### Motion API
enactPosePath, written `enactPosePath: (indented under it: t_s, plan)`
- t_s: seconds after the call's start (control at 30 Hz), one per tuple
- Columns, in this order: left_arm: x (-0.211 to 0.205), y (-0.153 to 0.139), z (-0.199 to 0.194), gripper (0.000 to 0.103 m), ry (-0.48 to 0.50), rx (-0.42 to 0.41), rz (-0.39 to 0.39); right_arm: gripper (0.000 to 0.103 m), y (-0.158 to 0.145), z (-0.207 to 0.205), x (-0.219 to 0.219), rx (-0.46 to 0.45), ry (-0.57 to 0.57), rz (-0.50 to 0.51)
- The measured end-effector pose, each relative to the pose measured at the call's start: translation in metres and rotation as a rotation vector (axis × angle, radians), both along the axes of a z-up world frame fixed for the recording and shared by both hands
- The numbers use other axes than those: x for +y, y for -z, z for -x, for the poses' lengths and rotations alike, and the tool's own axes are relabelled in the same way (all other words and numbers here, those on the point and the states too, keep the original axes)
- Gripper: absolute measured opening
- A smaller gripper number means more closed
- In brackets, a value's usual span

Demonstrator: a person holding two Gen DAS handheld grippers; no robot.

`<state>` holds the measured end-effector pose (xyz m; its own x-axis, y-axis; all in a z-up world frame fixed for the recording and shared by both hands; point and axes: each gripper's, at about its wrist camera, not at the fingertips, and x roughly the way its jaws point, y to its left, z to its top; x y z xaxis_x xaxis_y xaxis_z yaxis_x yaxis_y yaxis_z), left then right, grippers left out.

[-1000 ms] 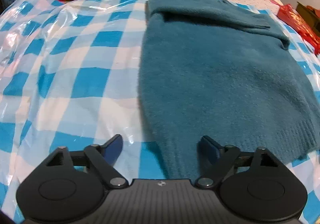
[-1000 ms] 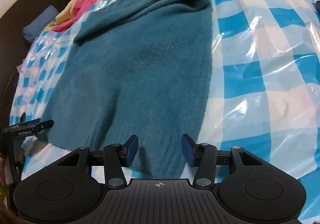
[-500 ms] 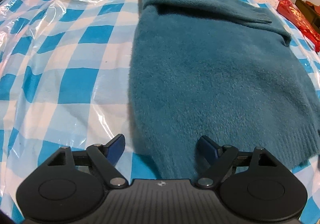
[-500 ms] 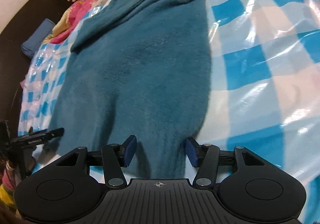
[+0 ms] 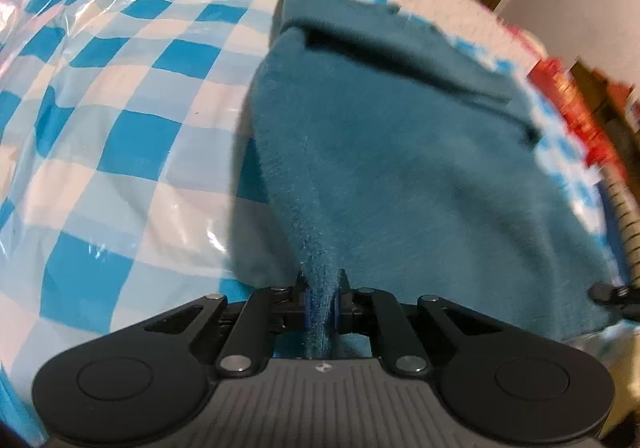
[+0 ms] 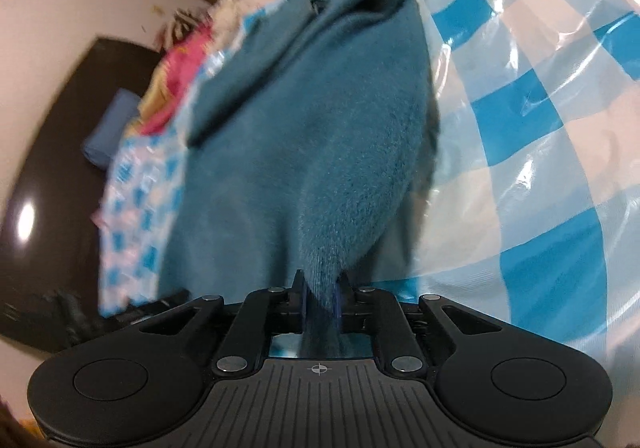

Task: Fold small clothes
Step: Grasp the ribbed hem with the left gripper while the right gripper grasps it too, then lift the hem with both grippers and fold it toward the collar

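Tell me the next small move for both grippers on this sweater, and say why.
Probably lift both together and carry the hem forward toward the collar end. The left gripper and right gripper are each shut on the teal sweater at its near edge, the fabric tents up from the checkered cover, and a sleeve already lies folded across the far end.

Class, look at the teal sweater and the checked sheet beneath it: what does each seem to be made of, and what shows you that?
Teal sweater: seemingly a soft, fuzzy knit, matte, with raised nap and ribbing where the left gripper pinches it. Checked sheet: apparently thin glossy plastic film, judging by white glare streaks and sharp crinkles; whether cloth lies beneath is unclear.
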<state>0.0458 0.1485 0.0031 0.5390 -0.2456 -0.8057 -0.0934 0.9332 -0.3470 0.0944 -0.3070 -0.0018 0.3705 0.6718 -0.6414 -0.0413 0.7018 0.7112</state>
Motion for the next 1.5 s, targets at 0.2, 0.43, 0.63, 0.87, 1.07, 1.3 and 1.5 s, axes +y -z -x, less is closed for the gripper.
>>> enactPosePath:
  t_s: [0.2, 0.43, 0.63, 0.87, 1.07, 1.3, 1.5]
  plan:
    - [0.003, -0.016, 0.022, 0.02, -0.024, -0.019, 0.146, 0.012, -0.012, 0.023, -0.013, 0.035, 0.043, -0.112]
    - [0.016, -0.037, -0.014, 0.02, -0.065, -0.126, 0.294, 0.012, -0.034, -0.004, -0.017, -0.029, 0.13, -0.317]
    - [0.034, -0.07, -0.112, 0.02, -0.073, -0.27, 0.271, 0.012, -0.071, -0.099, -0.004, -0.229, 0.149, -0.279]
    - [0.044, -0.034, -0.257, 0.021, -0.187, -0.261, 0.17, 0.012, -0.035, -0.243, 0.025, -0.237, 0.311, -0.074]
    - [0.035, 0.004, -0.289, 0.025, -0.232, -0.19, 0.11, 0.018, 0.018, -0.287, 0.043, -0.162, 0.358, 0.039]
    - [0.064, 0.007, -0.284, 0.03, -0.325, -0.151, 0.348, 0.036, 0.011, -0.278, 0.018, -0.157, 0.392, -0.123]
    - [0.061, 0.0, -0.284, 0.037, -0.355, -0.155, 0.384, 0.047, -0.013, -0.276, 0.012, -0.222, 0.402, -0.124]
